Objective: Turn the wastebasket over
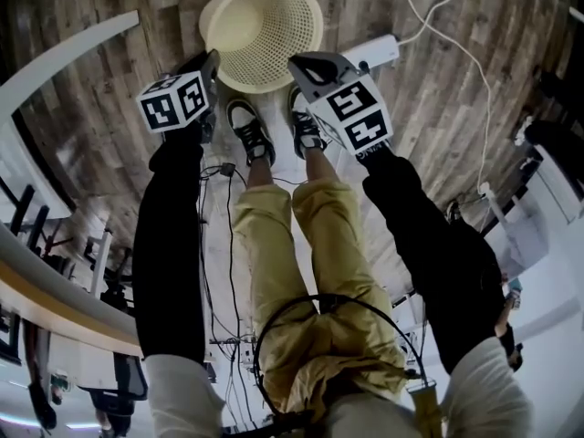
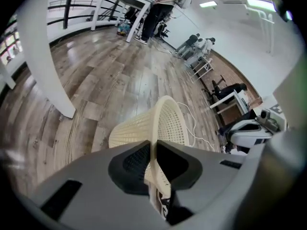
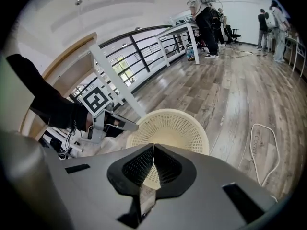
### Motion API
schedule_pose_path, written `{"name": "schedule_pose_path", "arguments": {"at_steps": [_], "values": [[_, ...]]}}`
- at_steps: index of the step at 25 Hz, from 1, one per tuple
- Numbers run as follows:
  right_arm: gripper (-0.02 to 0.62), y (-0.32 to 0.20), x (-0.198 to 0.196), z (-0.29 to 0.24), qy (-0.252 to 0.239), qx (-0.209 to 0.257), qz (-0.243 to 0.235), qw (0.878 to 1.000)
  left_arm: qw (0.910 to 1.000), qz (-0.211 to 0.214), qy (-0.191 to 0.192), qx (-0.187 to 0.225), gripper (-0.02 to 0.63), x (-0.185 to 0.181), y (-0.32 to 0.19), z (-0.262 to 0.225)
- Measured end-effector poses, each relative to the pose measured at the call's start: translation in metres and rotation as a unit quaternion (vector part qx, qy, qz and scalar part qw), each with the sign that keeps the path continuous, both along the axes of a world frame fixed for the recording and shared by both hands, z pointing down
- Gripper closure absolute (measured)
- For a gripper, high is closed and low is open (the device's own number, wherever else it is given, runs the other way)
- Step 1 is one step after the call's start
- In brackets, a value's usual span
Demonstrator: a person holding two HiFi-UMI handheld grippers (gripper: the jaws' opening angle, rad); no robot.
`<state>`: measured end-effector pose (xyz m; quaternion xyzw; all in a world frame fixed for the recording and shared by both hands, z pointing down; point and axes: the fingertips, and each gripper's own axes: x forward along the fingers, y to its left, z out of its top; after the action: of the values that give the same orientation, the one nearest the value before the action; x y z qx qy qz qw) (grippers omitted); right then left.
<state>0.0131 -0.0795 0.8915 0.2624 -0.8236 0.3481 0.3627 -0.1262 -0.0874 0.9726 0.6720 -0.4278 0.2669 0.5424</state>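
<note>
A wood-plank floor fills the view. At one o'clock lies a white power strip, and a white cable trails toward three o'clock. Black-and-white sneakers stand near twelve.

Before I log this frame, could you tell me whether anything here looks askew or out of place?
The cream perforated plastic wastebasket is tilted, its mouth leaning toward the person, since the left gripper and right gripper each pinch its rim. A white cable trails over the wooden floor nearby.
</note>
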Motion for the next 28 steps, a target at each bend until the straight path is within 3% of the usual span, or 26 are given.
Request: {"name": "schedule_pose_path", "arguments": {"at_steps": [7, 13, 18, 22, 28], "values": [[0.574, 0.010, -0.004, 0.014, 0.006, -0.011, 0.001, 1.000, 0.9934, -0.061, -0.073, -0.065, 0.565, -0.064, 0.026, 0.035], [0.574, 0.010, -0.008, 0.026, 0.006, -0.015, -0.005, 1.000, 0.9890, -0.103, -0.054, -0.091, 0.561, -0.071, 0.036, 0.059], [0.574, 0.009, -0.011, 0.027, 0.012, -0.013, -0.009, 1.000, 0.9897, -0.091, -0.044, -0.101, 0.552, -0.062, 0.040, 0.068], [0.574, 0.006, -0.014, 0.020, 0.015, -0.009, -0.011, 1.000, 0.9874, -0.060, -0.057, -0.134, 0.448, -0.059, 0.053, 0.069], [0.574, 0.006, -0.019, -0.021, 0.016, 0.006, -0.008, 1.000, 0.9850, -0.073, -0.092, -0.127, 0.436, -0.074, 0.056, 0.019]]}}
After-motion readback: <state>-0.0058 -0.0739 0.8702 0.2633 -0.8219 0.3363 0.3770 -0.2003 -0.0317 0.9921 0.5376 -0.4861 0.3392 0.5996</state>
